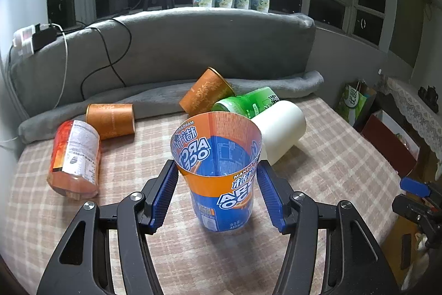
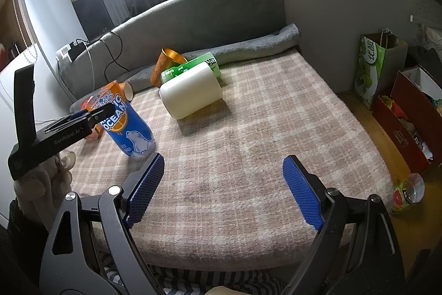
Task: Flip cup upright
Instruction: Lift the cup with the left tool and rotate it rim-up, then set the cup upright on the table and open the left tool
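A blue and orange Arctic Ocean cup (image 1: 221, 176) stands upright, mouth up, on the plaid mat (image 1: 331, 170). My left gripper (image 1: 216, 167) is open, its blue pads on either side of the cup's upper half, close to the cup wall. In the right wrist view the same cup (image 2: 129, 126) stands at the left with the left gripper (image 2: 94, 112) beside its rim. My right gripper (image 2: 222, 165) is open and empty over the mat's front part.
Several cups lie on their sides: a white one (image 1: 281, 129), a green one (image 1: 248, 101), two orange ones (image 1: 207, 91) (image 1: 110, 120) and a red-labelled one (image 1: 74, 156). A grey cushion (image 1: 165, 46) backs the mat. Bags and boxes (image 2: 400, 107) stand at the right.
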Motion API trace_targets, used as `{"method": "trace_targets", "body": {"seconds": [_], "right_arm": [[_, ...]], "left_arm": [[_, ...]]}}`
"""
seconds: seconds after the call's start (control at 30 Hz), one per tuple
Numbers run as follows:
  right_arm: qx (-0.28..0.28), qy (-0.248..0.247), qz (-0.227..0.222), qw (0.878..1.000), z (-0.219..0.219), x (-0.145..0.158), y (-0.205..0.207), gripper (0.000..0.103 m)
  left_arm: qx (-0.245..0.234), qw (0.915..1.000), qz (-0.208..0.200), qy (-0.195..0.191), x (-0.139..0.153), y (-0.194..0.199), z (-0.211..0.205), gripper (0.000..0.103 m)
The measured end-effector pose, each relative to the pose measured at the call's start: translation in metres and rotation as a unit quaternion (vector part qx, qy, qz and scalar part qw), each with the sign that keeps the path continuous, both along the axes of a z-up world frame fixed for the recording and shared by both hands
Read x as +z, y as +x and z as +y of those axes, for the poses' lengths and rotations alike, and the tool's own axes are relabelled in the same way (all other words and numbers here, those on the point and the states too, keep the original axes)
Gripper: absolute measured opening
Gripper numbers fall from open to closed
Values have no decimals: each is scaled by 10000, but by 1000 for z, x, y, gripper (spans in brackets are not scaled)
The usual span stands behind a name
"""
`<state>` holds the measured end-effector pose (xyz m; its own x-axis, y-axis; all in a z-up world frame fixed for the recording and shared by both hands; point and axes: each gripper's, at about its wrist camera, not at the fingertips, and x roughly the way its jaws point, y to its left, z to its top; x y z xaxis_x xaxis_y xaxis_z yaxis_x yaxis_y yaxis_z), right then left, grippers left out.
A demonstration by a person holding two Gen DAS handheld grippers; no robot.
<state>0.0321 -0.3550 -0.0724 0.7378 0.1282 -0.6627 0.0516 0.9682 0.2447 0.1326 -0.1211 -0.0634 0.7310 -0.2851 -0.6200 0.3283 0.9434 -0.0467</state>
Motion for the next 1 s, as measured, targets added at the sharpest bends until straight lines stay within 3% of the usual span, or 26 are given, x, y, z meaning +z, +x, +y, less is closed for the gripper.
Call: {"method": "trace_targets", "body": {"seconds": [0.57, 0.8, 1.0], "right_arm": [[-16, 0, -20, 10000, -1, 2, -2, 90], [-13, -2, -21, 10000, -1, 2, -3, 90], [13, -37, -71, 10000, -1, 7, -3, 90]], "left_arm": [[-252, 9995, 99, -175, 1, -9, -7, 60], [-353, 9991, 161, -173, -1, -12, -10, 71], [-342, 9989, 218, -231, -2, -15, -6, 72]]}}
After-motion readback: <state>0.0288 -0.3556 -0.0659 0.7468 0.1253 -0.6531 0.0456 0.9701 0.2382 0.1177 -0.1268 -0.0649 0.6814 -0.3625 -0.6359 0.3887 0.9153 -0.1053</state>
